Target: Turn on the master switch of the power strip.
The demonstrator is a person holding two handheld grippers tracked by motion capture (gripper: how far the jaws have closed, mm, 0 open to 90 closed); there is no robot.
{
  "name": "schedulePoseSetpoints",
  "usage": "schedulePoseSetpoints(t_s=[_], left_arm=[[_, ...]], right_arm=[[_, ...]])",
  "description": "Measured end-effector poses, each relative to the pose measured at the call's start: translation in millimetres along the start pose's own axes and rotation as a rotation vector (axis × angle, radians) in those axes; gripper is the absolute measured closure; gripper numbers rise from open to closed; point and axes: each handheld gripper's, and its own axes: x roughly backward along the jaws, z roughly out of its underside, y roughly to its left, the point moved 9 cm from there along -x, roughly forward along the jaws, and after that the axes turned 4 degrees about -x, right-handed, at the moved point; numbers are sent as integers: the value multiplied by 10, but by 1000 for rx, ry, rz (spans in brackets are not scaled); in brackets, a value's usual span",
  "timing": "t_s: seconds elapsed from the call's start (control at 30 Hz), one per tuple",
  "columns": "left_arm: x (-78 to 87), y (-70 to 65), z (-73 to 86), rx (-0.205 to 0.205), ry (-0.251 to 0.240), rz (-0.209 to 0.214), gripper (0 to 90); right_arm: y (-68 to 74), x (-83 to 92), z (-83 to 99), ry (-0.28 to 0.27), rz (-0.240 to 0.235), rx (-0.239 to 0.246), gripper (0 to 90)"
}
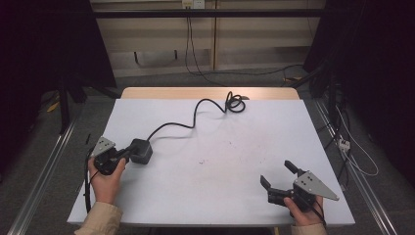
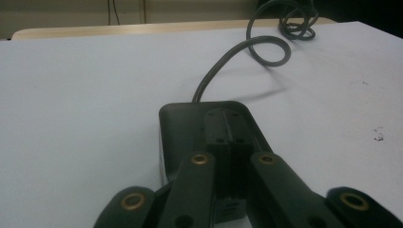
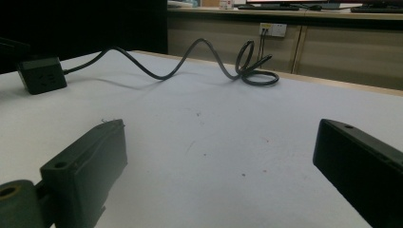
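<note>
A black power cube (image 1: 142, 150) sits on the white table sheet (image 1: 220, 147) at the left. Its black cable (image 1: 195, 115) runs back to a coil (image 1: 235, 103) near the far edge. My left gripper (image 1: 128, 154) is shut, jaws pressed together with nothing between them. In the left gripper view the shut left gripper (image 2: 227, 126) lies over the top of the cube (image 2: 185, 123). My right gripper (image 1: 278, 175) stands open near the front right, nothing between its jaws. The right gripper view shows the open right gripper (image 3: 218, 147), with the cube (image 3: 42, 74) far left.
Beyond the white sheet a strip of the wooden table edge (image 1: 205, 92) shows. Metal rails (image 1: 44, 166) run along both sides of the table on the floor. Loose cables (image 1: 352, 152) lie on the floor at the right. A wall socket (image 3: 274, 29) is behind the table.
</note>
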Motion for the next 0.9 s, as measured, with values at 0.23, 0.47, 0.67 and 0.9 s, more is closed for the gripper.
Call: schedulePoseSetpoints(t_s=[0.23,0.47,0.67,0.9], left_arm=[[5,14,-6,22,-12,10,900],[6,16,-19,19,-14,13,900],[54,-7,-81,39,-42,28,845],[85,-73,-144,60,-72,79,678]], right_arm=[[2,1,5,2,0,2,34],[-5,4,-4,-1,2,2,34],[-1,-4,-2,0,1,5,34],[0,-7,-2,1,1,5,34]])
